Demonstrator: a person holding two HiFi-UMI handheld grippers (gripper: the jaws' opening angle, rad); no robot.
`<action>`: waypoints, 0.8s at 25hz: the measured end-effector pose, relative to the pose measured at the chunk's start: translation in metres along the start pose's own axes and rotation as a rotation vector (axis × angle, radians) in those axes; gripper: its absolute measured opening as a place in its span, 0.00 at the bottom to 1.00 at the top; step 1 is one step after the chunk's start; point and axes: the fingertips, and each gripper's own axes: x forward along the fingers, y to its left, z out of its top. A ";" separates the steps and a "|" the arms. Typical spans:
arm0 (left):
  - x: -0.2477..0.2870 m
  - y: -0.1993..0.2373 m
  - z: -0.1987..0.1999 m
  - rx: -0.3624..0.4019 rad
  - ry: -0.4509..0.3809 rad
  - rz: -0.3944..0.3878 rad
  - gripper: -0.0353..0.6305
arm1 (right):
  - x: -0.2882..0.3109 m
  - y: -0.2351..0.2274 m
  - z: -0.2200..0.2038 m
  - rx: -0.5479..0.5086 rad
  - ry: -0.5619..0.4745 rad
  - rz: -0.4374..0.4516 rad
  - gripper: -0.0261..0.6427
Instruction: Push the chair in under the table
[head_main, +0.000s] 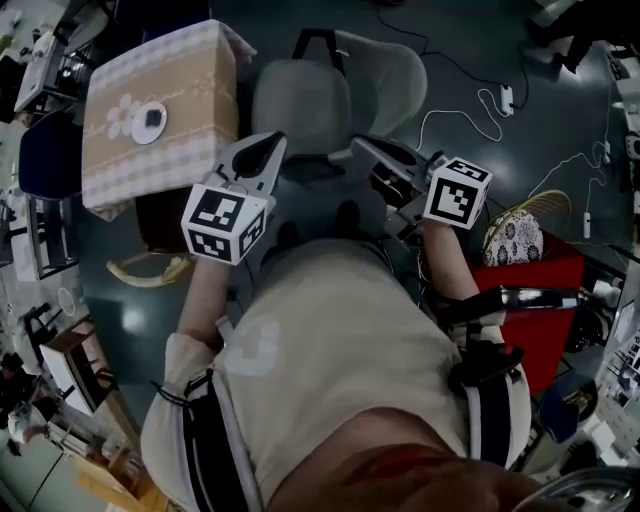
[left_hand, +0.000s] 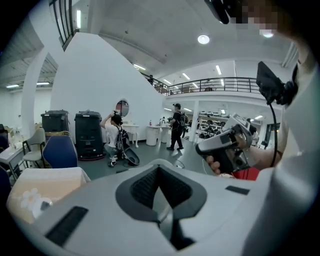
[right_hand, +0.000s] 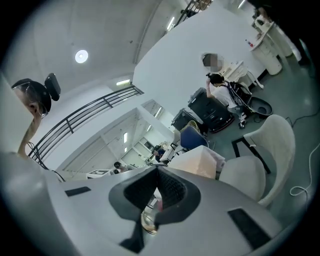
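My left gripper (head_main: 265, 150) and right gripper (head_main: 362, 148) hang side by side, fingers pressed together on nothing. The grey chair (head_main: 300, 105) stands just beyond them, right of the cloth-covered worktop (head_main: 190, 70) and not tucked under it. It looks light, a stiff moulded shell on thin dark legs. I'd push squarely on the backrest (head_main: 385, 70) so it neither turns nor tips.

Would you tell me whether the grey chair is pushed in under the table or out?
Out. In the head view the chair shows its whole seat beside the cloth-covered table, with none of it underneath.
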 end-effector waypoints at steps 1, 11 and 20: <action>0.007 -0.005 0.002 0.009 0.004 0.013 0.06 | -0.007 -0.008 0.004 0.005 0.002 0.005 0.06; 0.042 -0.035 0.009 0.057 0.061 0.117 0.06 | -0.053 -0.077 0.013 0.061 0.043 -0.049 0.06; 0.049 -0.040 0.006 0.046 0.095 0.180 0.06 | -0.060 -0.108 0.043 0.118 -0.062 -0.013 0.06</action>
